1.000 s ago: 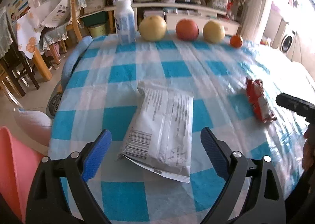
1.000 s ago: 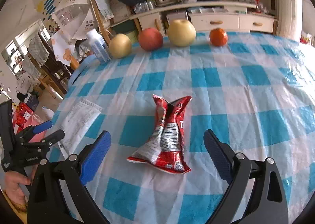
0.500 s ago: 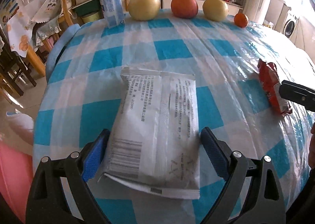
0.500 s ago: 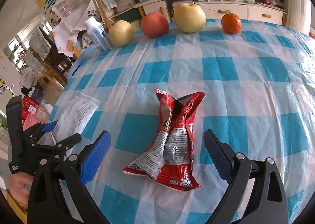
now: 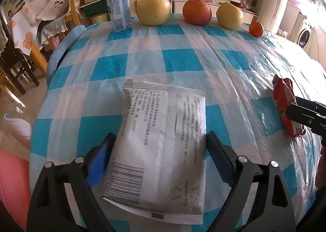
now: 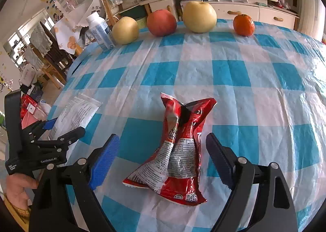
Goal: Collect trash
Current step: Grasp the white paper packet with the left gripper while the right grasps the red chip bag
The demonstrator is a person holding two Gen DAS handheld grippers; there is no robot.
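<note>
Trash under my left gripper (image 5: 160,152): a white packet (image 5: 163,146) lies flat on the checked desk (image 5: 179,62) between my jaws, which have just been closing and stand apart beside its edges; whether they touch it I cannot tell. Ahead stand a bottle (image 5: 118,4) and fruit.

My right gripper (image 6: 162,154), jaws also just closing yet clearly apart, straddles a crumpled red wrapper (image 6: 179,150), untouched.

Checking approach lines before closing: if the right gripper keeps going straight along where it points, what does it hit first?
Most likely the crumpled red snack wrapper. The right gripper, jaws just closing but still open, already straddles it, angled down at the checked tablecloth. Nothing else lies ahead; exact depth is unclear.
</note>
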